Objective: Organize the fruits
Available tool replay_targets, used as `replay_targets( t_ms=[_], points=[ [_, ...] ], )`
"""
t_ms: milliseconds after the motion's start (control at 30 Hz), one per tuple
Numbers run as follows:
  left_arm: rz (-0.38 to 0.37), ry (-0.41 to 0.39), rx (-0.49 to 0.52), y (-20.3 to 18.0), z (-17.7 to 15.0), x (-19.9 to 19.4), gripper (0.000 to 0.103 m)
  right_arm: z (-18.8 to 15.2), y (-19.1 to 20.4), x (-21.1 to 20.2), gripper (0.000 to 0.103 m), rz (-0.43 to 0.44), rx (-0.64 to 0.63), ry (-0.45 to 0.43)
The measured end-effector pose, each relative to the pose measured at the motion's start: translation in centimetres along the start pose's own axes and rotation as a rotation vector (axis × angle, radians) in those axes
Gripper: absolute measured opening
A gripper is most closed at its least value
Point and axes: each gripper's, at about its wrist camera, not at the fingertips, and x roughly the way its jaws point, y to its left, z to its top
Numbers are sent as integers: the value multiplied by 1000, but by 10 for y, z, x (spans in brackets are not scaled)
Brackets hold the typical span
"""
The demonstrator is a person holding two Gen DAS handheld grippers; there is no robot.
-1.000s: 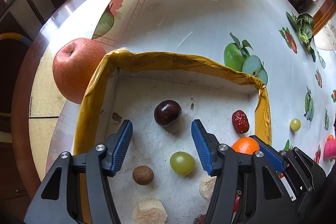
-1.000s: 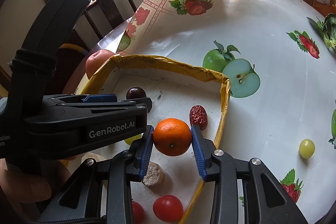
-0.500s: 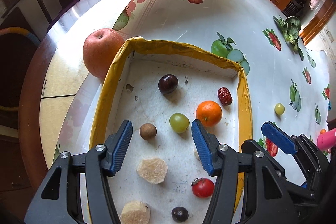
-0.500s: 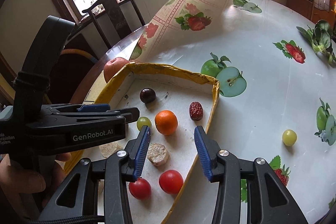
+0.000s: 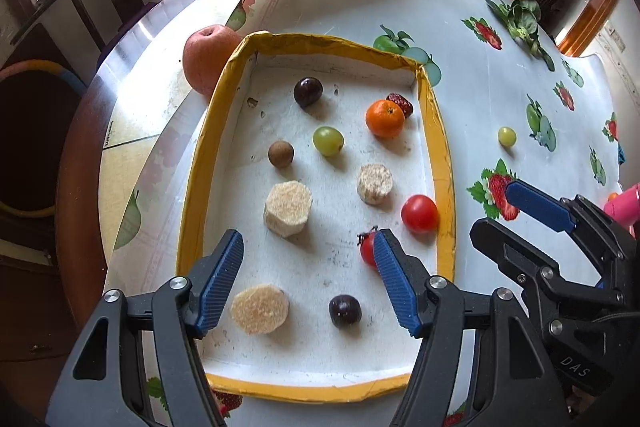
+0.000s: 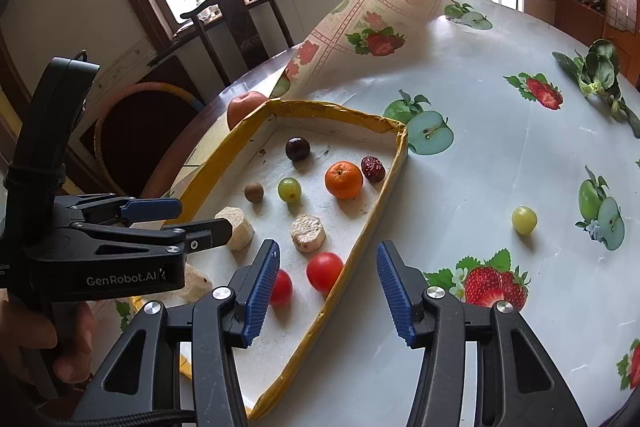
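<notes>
A yellow-rimmed box (image 5: 437,147) (image 6: 352,115) holds an orange (image 5: 385,119) (image 6: 343,179), a red date (image 5: 401,102) (image 6: 373,168), a green grape (image 5: 328,141) (image 6: 289,189), dark plums, red tomatoes (image 5: 419,213) (image 6: 324,271) and beige chunks (image 5: 287,203). A loose green grape (image 5: 507,137) (image 6: 524,220) lies on the tablecloth right of the box. A red apple (image 5: 206,57) (image 6: 244,105) sits outside the box's far left corner. My left gripper (image 5: 308,279) is open and empty above the box's near end. My right gripper (image 6: 328,293) is open and empty over the box's right rim.
The round table has a fruit-print cloth (image 6: 500,147), folded up at the far side. A leafy green vegetable (image 5: 520,21) (image 6: 600,75) lies far right. A pink object (image 5: 624,205) sits at the right edge. Chairs (image 6: 240,23) stand beyond the table.
My right gripper let go of the orange, which now lies in the box beside the date. Both grippers pulled back and up from the box; more of it shows.
</notes>
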Motion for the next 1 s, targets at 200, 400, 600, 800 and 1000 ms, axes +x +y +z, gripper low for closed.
replay_targets(
  t_ms=[200, 400, 600, 800, 1000],
  points=[
    [10, -2, 19, 0, -24, -14, 67, -11, 14, -13, 64, 52, -63, 0],
    [5, 4, 0, 5, -44, -25, 67, -16, 22, -21, 74, 90, -100, 2],
    [18, -2, 0, 9, -58, -35, 67, -23, 28, -25, 76, 119, -148, 19],
    [33, -37, 21, 8, -70, -50, 67, -27, 39, -33, 79, 123, -213, 14],
    [52, -83, 39, 6, -77, -66, 76, -29, 48, -39, 82, 129, -276, 21]
  ],
)
